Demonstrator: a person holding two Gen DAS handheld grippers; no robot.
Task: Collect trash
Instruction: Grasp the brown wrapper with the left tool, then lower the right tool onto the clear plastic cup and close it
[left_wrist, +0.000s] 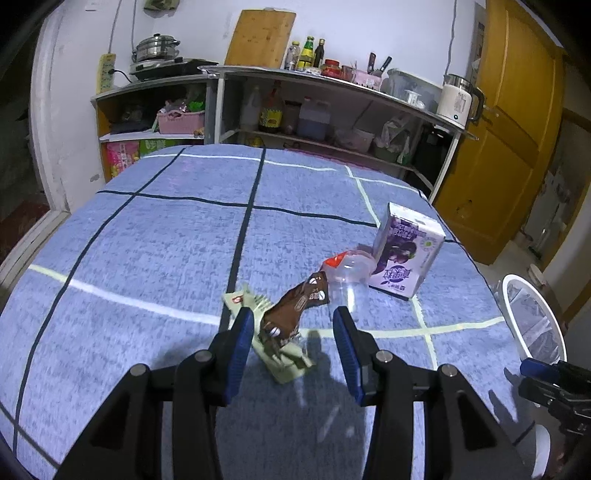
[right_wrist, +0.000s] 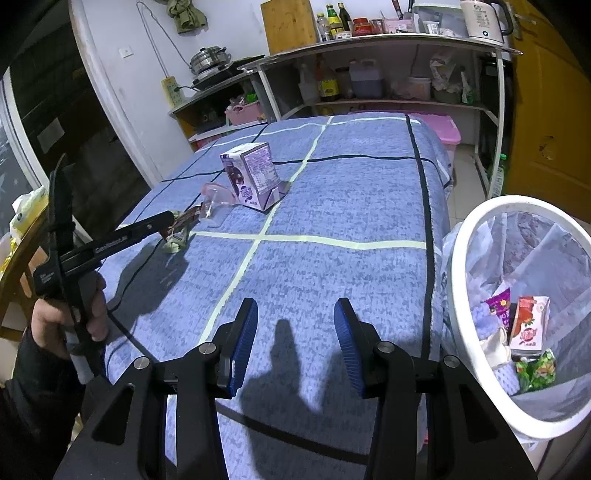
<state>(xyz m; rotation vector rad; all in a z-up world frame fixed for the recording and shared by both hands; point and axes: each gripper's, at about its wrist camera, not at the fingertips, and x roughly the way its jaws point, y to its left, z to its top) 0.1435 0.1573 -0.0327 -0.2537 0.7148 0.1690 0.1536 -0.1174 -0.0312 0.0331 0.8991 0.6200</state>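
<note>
Table: a blue quilted cloth with dark and pale grid lines (left_wrist: 147, 240) covers the tabletop on which the remaining litter lies.
Bin: a white round-rimmed basket lined with clear plastic (right_wrist: 458, 258) stands just off the table's right edge, already holding cartons and wrappers.
Carton: a purple upright drink carton (left_wrist: 408, 251) stands beyond the other litter, with a clear plastic cup with a red-and-white lid (left_wrist: 349, 275) lying on its side just beside it.
Wrappers: a crumpled brown snack wrapper (left_wrist: 291, 314) rests on a pale green wrapper (left_wrist: 288, 363), both on the cloth near the left gripper.
Left gripper (left_wrist: 293, 317): jaws stand parted and empty, the brown wrapper between them but nearer the left pad; nothing pinched yet.
Right gripper (right_wrist: 295, 310): jaws apart, nothing between them, hovering over bare cloth near the bin.
Step in hand: likely the pick-up of the brown wrapper.
Doing it well: centre the jaws on the wrapper's raised middle, dip low, and close on the brown foil alone so the green one stays clear.
</note>
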